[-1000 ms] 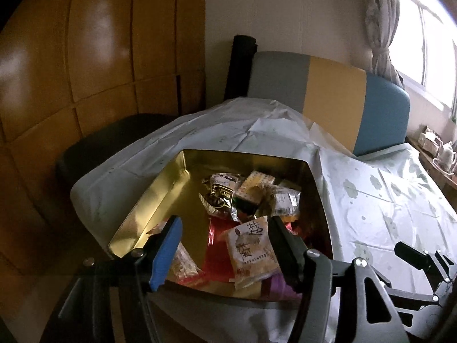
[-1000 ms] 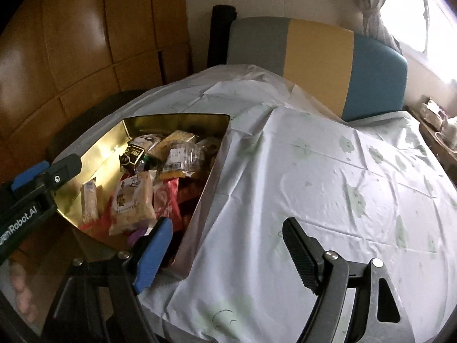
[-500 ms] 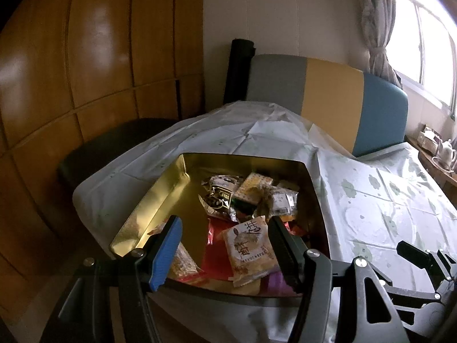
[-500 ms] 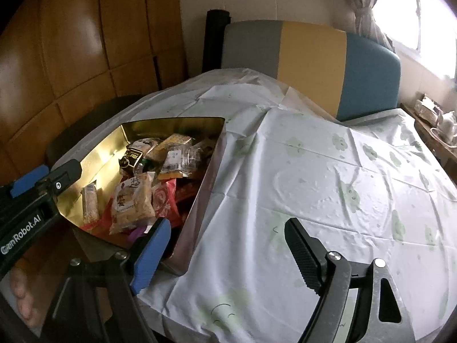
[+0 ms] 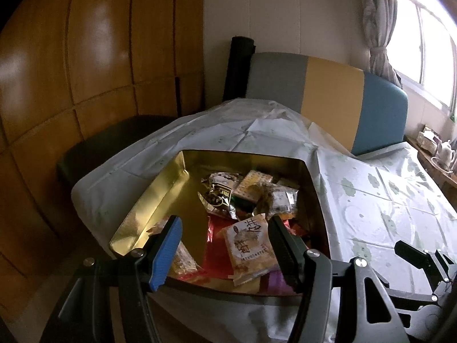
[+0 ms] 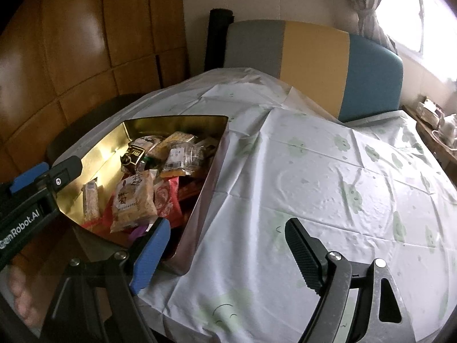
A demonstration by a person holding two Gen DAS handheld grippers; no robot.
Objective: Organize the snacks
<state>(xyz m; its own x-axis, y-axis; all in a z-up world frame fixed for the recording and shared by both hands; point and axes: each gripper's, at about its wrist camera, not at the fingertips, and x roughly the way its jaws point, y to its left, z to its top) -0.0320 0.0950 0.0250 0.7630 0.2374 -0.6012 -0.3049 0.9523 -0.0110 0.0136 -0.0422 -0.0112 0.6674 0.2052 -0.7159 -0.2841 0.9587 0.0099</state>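
A gold metal tin [image 5: 160, 194] sits at the table's near left corner, also in the right wrist view [image 6: 94, 151]. It holds several snack packets: a beige biscuit packet [image 5: 251, 245] [image 6: 134, 200], a dark packet [image 5: 218, 194], a clear labelled pack [image 6: 178, 157] and red wrappers [image 5: 217, 260]. My left gripper [image 5: 224, 241] is open and empty, above the tin's near edge. My right gripper [image 6: 227, 245] is open and empty, above the tablecloth just right of the tin.
A white tablecloth with green flowers [image 6: 328, 177] covers the table. A grey, yellow and blue bench back [image 5: 328, 94] stands behind it. Wooden wall panels [image 5: 85, 57] are on the left. A teapot and small items [image 5: 442, 154] sit on a side shelf at far right.
Both grippers have drawn back and risen slightly, so the tin sits a little lower in both views. Both stay open. The snacks have not moved.
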